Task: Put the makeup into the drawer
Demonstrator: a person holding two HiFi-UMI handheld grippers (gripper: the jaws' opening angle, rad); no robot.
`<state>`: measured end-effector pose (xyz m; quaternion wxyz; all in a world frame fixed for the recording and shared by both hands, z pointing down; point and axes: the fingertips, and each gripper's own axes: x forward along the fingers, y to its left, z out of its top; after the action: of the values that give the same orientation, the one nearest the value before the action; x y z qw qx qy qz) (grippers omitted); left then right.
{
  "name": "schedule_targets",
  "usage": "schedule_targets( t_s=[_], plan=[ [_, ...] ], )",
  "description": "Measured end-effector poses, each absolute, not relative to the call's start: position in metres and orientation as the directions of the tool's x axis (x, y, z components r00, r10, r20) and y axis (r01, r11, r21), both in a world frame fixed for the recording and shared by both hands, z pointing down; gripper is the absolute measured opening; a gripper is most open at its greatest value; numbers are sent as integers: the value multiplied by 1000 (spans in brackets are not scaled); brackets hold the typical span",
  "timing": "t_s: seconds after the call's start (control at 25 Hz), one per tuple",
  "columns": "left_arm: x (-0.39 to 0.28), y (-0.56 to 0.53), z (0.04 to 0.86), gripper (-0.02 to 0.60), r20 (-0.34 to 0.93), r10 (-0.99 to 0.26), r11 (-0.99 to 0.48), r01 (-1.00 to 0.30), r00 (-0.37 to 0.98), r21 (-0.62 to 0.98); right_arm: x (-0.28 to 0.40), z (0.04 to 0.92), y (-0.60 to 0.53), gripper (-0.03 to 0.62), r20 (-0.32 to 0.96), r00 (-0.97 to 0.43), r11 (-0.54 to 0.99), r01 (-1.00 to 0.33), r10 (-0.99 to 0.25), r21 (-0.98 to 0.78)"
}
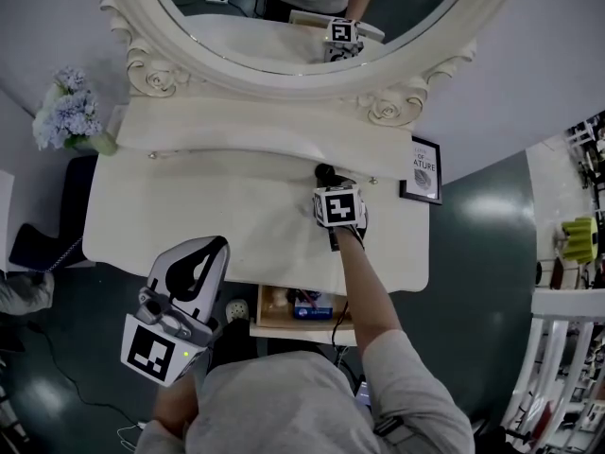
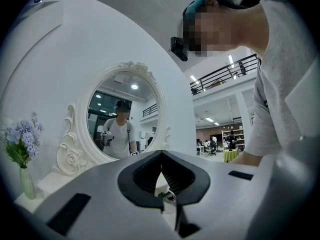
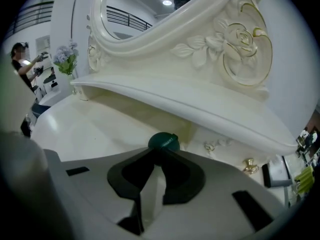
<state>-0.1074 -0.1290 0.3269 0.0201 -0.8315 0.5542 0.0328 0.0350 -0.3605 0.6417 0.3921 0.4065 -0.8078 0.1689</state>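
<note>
1. The right claw (image 3: 161, 153) is clamped by its tips on the makeup (image 3: 163, 141), a dark green, round-topped piece.
2. In the head view the makeup is at about 1 o'clock from the middle of the white counter (image 1: 208, 211), close under the mirror's shelf (image 1: 246, 135).
3. The drawer (image 1: 269, 310) stands open at the counter's 6 o'clock edge, with a blue item (image 1: 312, 308) inside.
4. The left claw (image 2: 161, 158) has its jaws together and empty, and is off the counter at 8 o'clock.
</note>
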Motion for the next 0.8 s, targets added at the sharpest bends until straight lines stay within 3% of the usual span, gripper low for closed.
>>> schedule_targets(
  t_s=[0.08,0.32,0.48,0.8],
  plan=[
    [-108,-132,318,14,-120,-920,-375,-927,372,5,33,642,-359,31,764,-387,625,-780,-516,27],
    [-106,-121,340,14,-7,-906,-423,-906,423,-7,28,633,-341,26,723,-449,643,-766,-526,-8],
    [-110,-127,320,14,-91,-916,-393,-919,391,8,26,612,-323,26,662,-524,633,-768,-536,-95],
    [-106,-121,316,14,-99,-902,-422,-907,419,7,29,570,-290,26,564,-602,637,-753,-565,-165]
  ],
)
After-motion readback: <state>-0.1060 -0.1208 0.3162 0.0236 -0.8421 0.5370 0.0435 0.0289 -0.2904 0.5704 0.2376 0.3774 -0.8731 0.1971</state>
